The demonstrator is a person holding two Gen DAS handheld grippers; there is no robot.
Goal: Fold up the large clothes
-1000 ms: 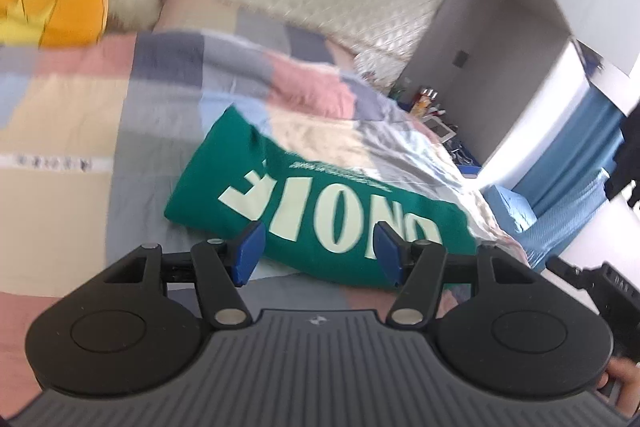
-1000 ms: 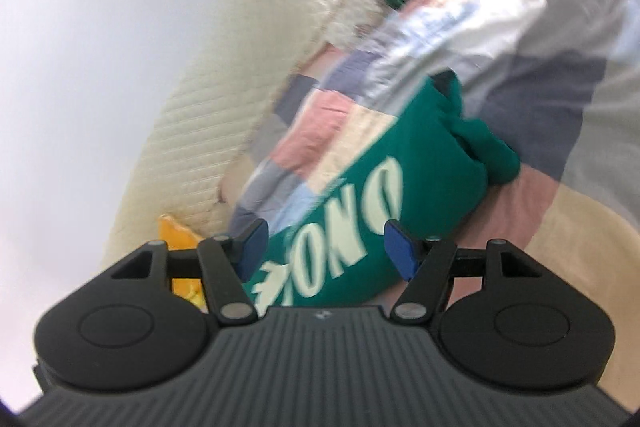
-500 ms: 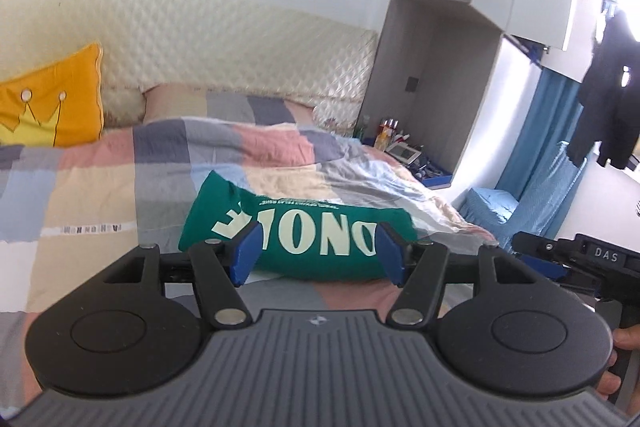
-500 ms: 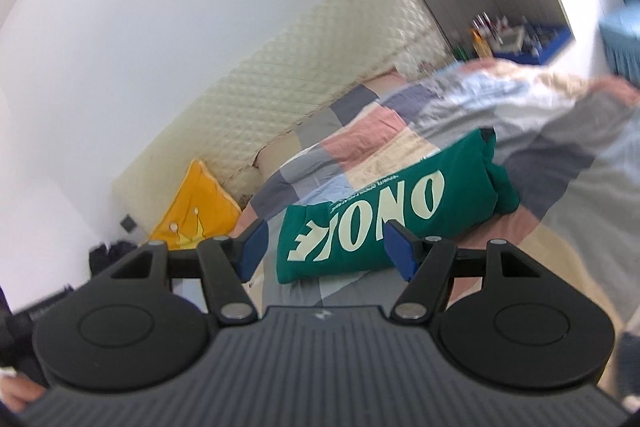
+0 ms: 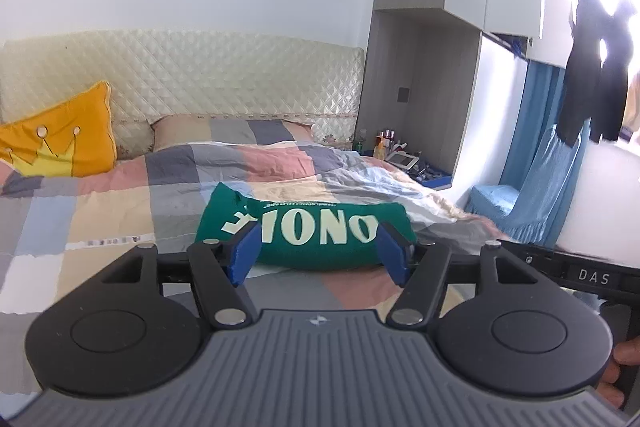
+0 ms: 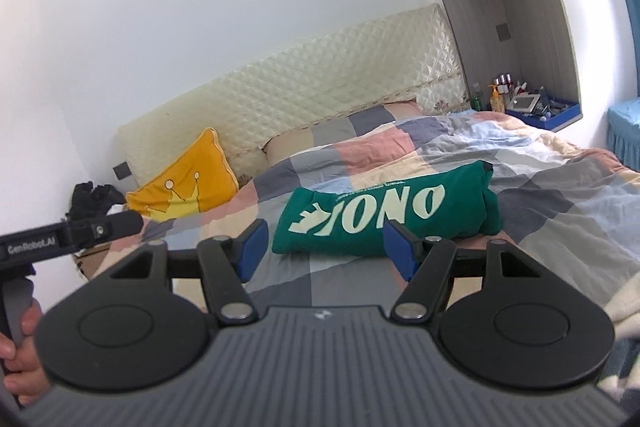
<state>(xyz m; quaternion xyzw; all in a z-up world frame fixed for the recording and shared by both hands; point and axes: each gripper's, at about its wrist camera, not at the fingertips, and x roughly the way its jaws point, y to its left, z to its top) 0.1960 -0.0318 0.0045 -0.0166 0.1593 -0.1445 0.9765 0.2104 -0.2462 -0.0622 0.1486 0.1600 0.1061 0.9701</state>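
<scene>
folded green garment (image 5: 308, 235) lies on checked bed (image 5: 120, 195).

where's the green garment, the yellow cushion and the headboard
green garment (image 5: 304, 235): left wrist view, on its printed lettering
yellow cushion (image 6: 188, 179): right wrist view, its front face
headboard (image 5: 200, 75): left wrist view, quilted panel

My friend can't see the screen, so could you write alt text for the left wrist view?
A folded green garment with pale lettering lies on a patchwork-quilted bed, framed between the open blue-padded left tongs, which hold nothing. Behind it are a yellow crown cushion and a quilted cream headboard.
</scene>
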